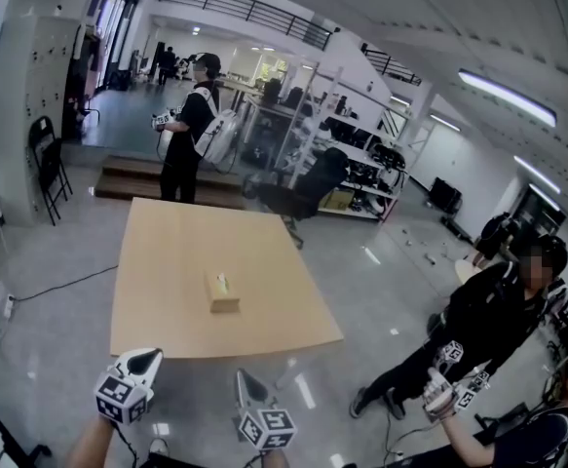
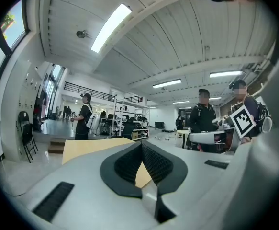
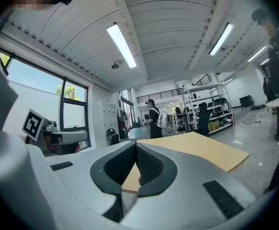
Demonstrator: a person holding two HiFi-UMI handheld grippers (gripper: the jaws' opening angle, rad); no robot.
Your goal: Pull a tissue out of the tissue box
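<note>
A tan tissue box [image 1: 223, 292] lies near the middle of the light wooden table [image 1: 167, 261], with a bit of tissue showing at its top slot. Both grippers hover short of the table's near edge, pointing level toward it. The left gripper [image 1: 150, 357] sits at the lower left, its jaws shut with nothing between them [image 2: 141, 143]. The right gripper [image 1: 247, 378] is beside it, also shut and empty [image 3: 136, 143]. Only the tabletop [image 2: 86, 147] [image 3: 201, 150] shows past the jaws in both gripper views. The box is not seen there.
A person with a white backpack [image 1: 191, 125] stands beyond the table's far edge by a low step [image 1: 128, 178]. Another person in black [image 1: 488, 320] crouches at the right holding grippers. A folding chair [image 1: 48, 164] stands left, an office chair [image 1: 308, 188] and shelving [image 1: 361, 154] behind.
</note>
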